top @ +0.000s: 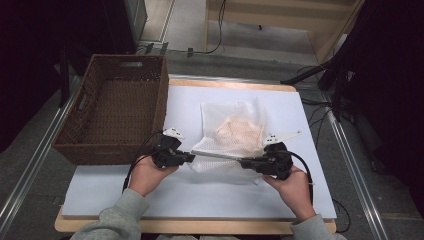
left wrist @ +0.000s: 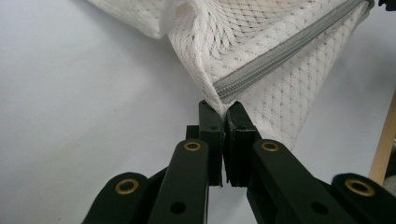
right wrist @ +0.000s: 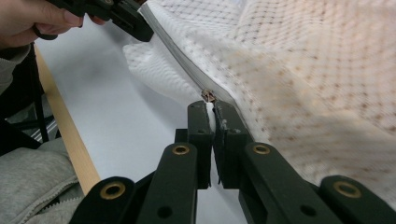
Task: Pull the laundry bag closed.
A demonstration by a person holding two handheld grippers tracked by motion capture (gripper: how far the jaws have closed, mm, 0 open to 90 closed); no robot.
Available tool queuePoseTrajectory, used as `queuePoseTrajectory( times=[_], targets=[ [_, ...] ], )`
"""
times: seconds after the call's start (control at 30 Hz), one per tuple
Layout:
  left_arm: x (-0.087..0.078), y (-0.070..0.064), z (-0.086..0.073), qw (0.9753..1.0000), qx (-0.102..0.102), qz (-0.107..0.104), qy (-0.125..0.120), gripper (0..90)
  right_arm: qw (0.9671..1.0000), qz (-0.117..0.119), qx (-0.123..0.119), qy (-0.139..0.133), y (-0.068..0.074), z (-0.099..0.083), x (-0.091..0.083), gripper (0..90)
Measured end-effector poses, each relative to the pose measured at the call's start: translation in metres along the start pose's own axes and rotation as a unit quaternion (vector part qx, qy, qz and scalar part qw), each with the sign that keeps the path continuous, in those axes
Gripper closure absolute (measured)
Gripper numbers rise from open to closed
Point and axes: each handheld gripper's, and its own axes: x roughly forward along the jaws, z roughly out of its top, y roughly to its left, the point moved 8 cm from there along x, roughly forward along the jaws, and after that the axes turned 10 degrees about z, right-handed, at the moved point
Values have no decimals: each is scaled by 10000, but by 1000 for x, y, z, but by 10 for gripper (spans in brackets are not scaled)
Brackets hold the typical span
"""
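We grip a white mesh bag (top: 232, 132) mid-bench (top: 125, 195), its zipper (top: 216, 156) stretched crosswise: left hand-held gripper (top: 190, 156) pinches one end, right hand-held gripper (top: 243, 161) the other. Wicker basket (top: 117, 112) stands left; bare bench lies nearer us.

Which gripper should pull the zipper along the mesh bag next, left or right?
Right. The right gripper is shut at the zipper slider, while the left gripper pinches the mesh bag at the zipper's end corner, anchoring it taut.
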Motion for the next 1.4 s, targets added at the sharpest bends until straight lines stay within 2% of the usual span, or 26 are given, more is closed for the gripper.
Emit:
queuePoseTrajectory(
  times=[0.2,0.33,0.87,1.23,1.4],
  targets=[
    [1,1,-1,10000,-13,32,24,877,9999,-65,109,-48,-8,-5,-11,874],
    [2,2,-1,10000,-59,43,34,877,9999,-60,137,-34,-8,-5,-9,874],
    [3,3,-2,9999,-35,87,53,876,9999,-62,110,-36,-9,-5,-9,873],
    [2,5,-2,9999,-88,73,48,877,9999,-97,118,-53,-10,-5,-15,874],
    [1,7,-2,9999,-114,83,63,877,9996,-162,206,-130,-17,-8,-26,874]
  ],
)
